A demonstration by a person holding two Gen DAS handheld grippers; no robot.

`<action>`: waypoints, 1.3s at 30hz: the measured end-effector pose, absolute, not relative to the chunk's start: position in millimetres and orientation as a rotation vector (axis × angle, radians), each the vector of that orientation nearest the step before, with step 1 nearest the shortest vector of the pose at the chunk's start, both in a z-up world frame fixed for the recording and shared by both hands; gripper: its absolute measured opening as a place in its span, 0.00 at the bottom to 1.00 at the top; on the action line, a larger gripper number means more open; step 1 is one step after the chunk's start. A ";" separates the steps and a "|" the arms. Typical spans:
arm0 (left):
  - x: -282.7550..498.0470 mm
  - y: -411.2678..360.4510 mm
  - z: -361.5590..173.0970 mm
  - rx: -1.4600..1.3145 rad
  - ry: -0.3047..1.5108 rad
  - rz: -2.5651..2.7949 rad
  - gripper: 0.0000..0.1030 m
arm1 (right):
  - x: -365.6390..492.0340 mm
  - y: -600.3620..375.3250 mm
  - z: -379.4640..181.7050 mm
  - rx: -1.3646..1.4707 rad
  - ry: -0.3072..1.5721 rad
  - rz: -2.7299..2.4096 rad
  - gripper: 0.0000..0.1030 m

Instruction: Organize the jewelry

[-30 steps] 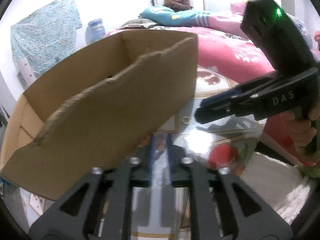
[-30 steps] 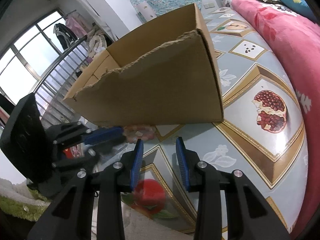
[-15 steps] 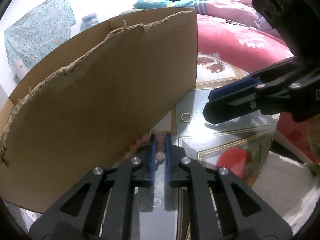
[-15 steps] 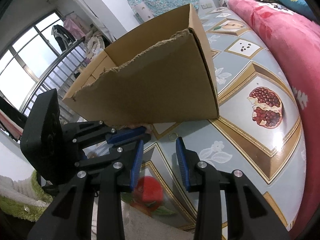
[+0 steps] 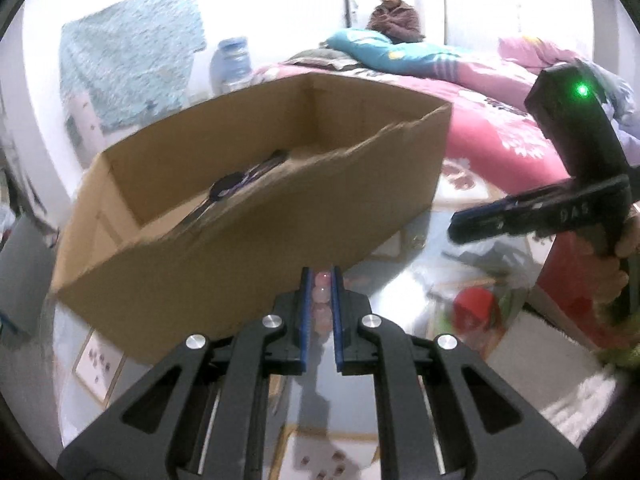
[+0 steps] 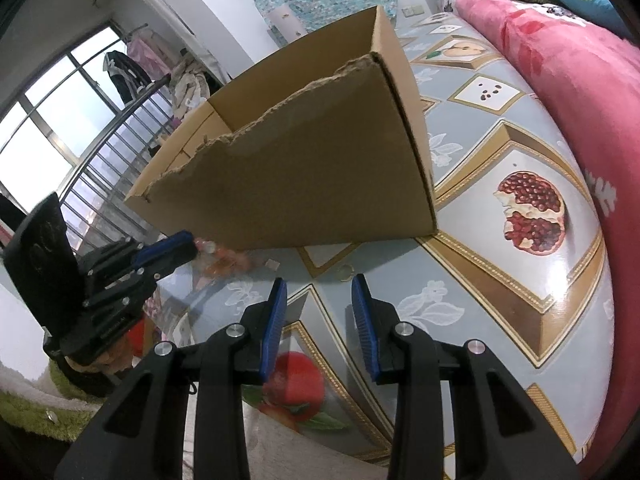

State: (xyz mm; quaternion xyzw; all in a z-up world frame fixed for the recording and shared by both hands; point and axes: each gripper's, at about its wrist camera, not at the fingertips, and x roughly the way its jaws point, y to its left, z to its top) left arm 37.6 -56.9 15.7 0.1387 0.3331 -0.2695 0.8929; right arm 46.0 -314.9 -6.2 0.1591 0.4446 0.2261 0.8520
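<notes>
While the left gripper (image 5: 320,300) holds its jaws clamped on a pink bead bracelet (image 5: 322,286) just in front of the cardboard box (image 5: 256,200), the right gripper (image 6: 320,308) hangs open over the bench (image 6: 500,280). Next, I judge, comes lifting the bracelet over the torn near wall.

Home bedroom, lived in: bed with pink floral quilt (image 5: 500,120) and teal pillow (image 5: 372,46), a person (image 5: 394,16) sitting at its far side against the white wall. Blue patterned cloth (image 5: 128,52) hangs on the wall, water jug (image 5: 232,62) beside it. Low table with fruit-print plastic cover (image 6: 532,208) stands just beside the bed. Window with railing (image 6: 100,168) and clothes hung to dry (image 6: 124,72). Fluffy white rug (image 5: 560,380) on the floor
</notes>
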 end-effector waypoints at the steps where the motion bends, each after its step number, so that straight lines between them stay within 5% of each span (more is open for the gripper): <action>1: 37.8 -51.3 13.7 0.283 0.702 -0.549 0.08 | 46.2 -312.9 -6.0 0.332 0.937 0.480 0.33; 10: 29.9 -31.1 -11.1 0.264 0.820 -0.544 0.09 | 46.9 -306.1 -1.7 0.309 0.934 0.495 0.33; 13: 28.5 -25.7 -13.2 0.256 0.825 -0.520 0.20 | 46.7 -308.6 -2.8 0.312 0.935 0.491 0.33; 39: 57.8 3.4 25.3 0.060 0.704 -0.427 0.20 | 71.9 -308.2 22.9 0.373 0.817 0.497 0.33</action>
